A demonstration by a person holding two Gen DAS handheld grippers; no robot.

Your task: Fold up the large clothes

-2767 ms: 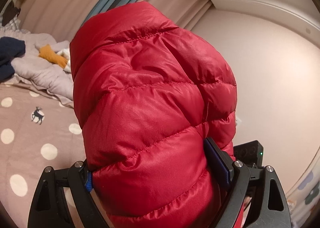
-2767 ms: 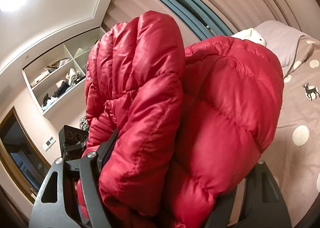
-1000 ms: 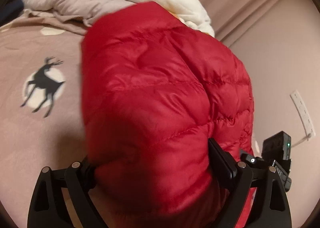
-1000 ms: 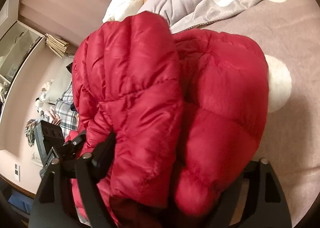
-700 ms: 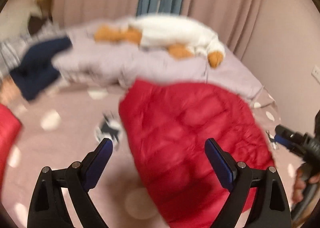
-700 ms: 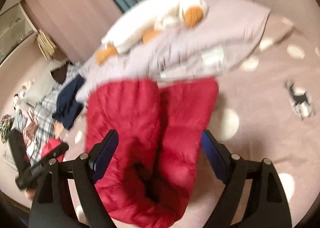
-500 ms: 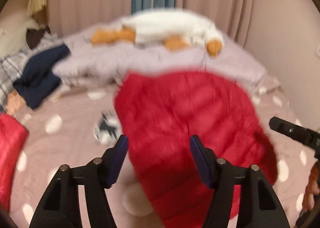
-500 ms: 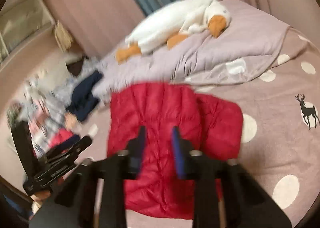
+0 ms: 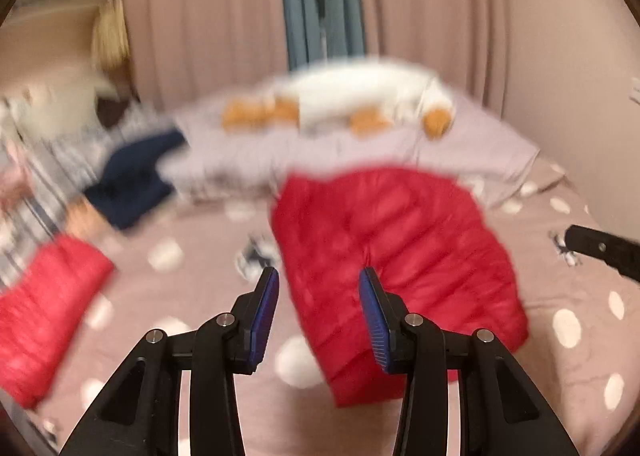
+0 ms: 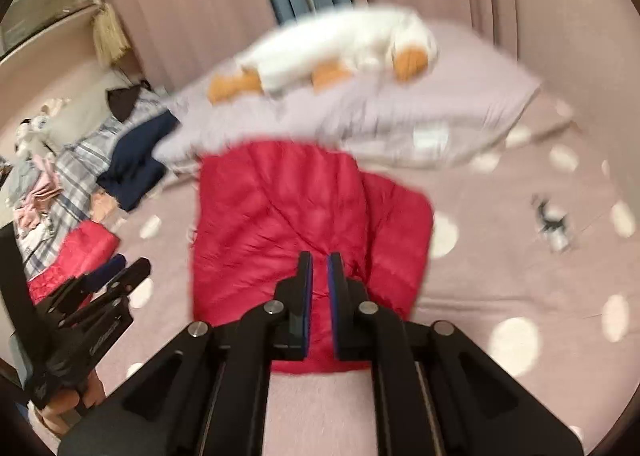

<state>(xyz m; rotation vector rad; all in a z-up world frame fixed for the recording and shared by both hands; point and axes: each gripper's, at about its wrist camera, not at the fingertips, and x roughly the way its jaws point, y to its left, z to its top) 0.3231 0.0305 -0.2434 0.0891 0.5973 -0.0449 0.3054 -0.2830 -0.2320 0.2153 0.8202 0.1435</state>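
A folded red puffer jacket lies flat on the spotted pink bed; it also shows in the right wrist view. My left gripper is raised above the jacket's near left edge, jaws partly open and empty. My right gripper hovers above the jacket's near edge, its jaws nearly closed with a thin gap and nothing between them. Both views are blurred by motion.
A second folded red garment lies at the left of the bed. A white and orange plush goose rests on a lilac duvet at the back. Dark blue and plaid clothes lie at the back left.
Both grippers let go of the red jacket, which now lies on the bed. Both pulled back and up, and their jaws narrowed, the right almost closed.
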